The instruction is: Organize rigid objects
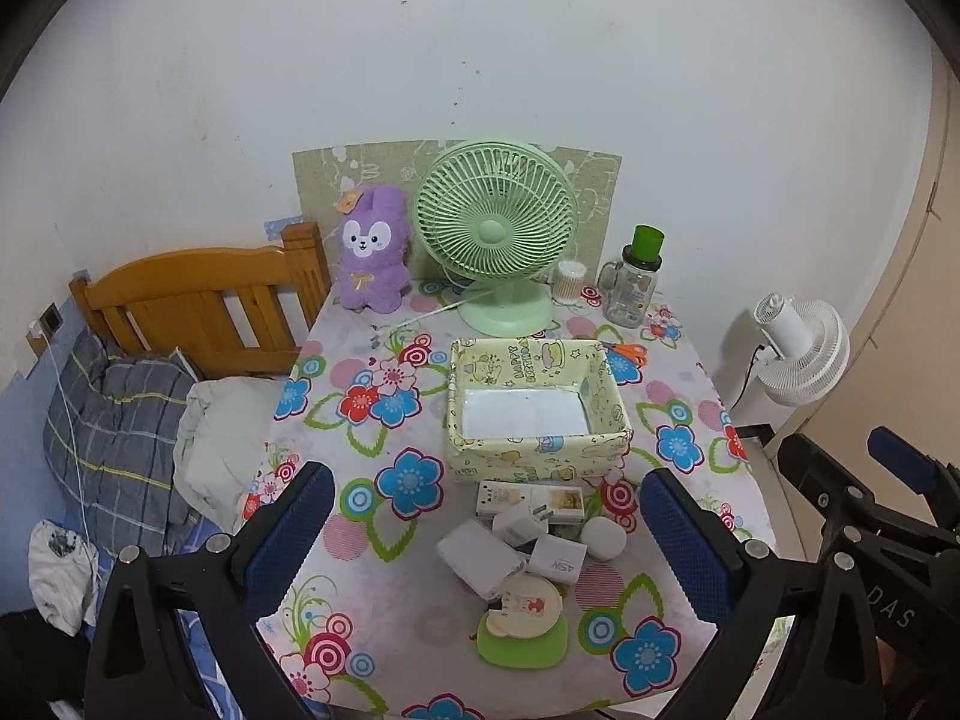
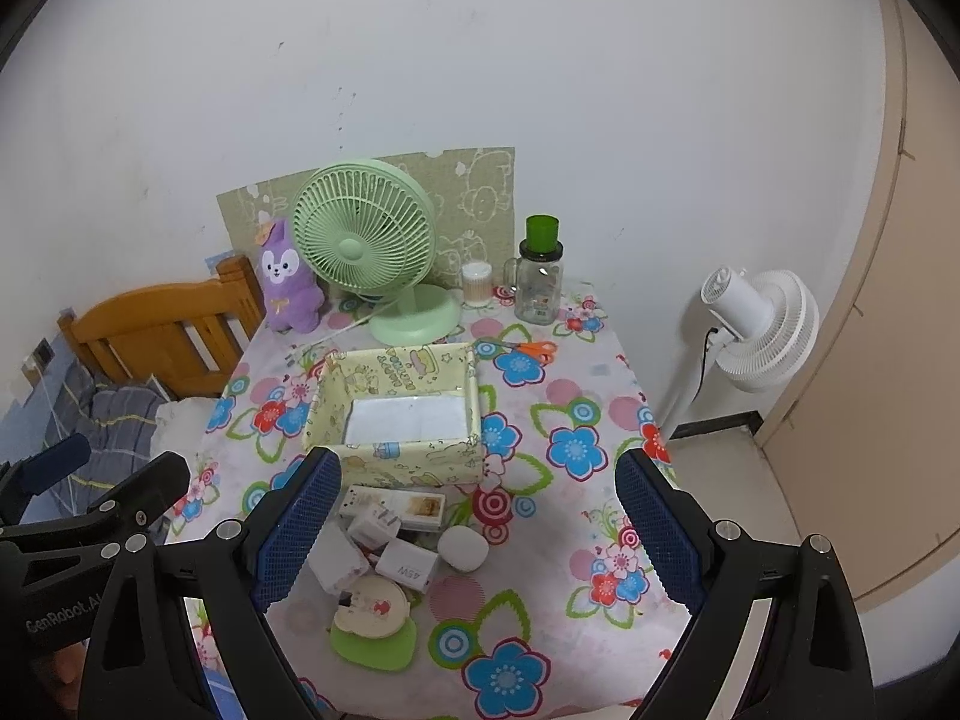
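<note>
Both grippers hang above the near edge of a table (image 1: 384, 624) covered in a flowered cloth. The left gripper (image 1: 486, 531) has its jaws spread wide and empty, blue pads at the lower left and lower right of its view. The right gripper (image 2: 477, 519) is likewise spread wide, holding nothing.

Between the pads, low in the centre of each frame, lies a cluster of small rigid objects touching one another: a white charger marked 45W (image 1: 558, 561), a white plug adapter (image 1: 517, 523), a flat white power strip (image 1: 531, 499), a larger white block (image 1: 480, 555), a rounded white case (image 1: 603, 535), and a round cream compact (image 1: 531, 603) resting on a green pad (image 1: 522, 651). What the compact really is stays unclear at this size.

Just beyond the cluster, mid-frame, sits an open yellow cartoon-print box (image 1: 540, 456) with a bare white floor. Behind it, toward the upper centre, stand a green desk fan (image 1: 495, 228), a purple plush rabbit (image 1: 369, 249) to its left, and a jar with a green lid (image 1: 636, 279) to its right. Orange-handled scissors (image 1: 627, 351) lie beside the box's far right corner.
</note>
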A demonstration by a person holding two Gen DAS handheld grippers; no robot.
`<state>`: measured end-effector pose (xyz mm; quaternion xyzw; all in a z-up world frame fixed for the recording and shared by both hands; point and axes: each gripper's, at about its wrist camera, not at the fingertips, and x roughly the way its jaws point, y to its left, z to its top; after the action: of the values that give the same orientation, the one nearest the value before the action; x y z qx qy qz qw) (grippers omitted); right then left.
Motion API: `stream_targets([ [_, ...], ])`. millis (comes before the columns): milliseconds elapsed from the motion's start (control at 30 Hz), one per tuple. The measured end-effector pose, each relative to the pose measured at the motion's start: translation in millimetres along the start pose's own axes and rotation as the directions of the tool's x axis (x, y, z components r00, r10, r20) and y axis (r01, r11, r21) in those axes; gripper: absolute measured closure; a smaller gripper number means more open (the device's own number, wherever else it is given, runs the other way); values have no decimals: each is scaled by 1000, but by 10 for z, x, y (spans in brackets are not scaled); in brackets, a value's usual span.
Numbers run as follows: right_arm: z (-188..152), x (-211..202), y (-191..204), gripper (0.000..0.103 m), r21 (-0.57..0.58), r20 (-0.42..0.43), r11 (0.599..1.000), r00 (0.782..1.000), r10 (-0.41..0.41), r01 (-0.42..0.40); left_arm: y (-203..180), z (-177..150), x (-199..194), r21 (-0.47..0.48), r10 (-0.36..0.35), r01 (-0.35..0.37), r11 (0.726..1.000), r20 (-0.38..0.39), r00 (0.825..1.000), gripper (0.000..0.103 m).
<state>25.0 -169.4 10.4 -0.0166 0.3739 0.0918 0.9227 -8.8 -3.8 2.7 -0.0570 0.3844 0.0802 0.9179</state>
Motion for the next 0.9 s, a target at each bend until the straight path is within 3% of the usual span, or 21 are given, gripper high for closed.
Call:
stream_targets([
  [900,-28,65,-25,8,18,18,1000,1000,-3,3,-77,-53,39,69,3,-4,998,18,1000,3],
])
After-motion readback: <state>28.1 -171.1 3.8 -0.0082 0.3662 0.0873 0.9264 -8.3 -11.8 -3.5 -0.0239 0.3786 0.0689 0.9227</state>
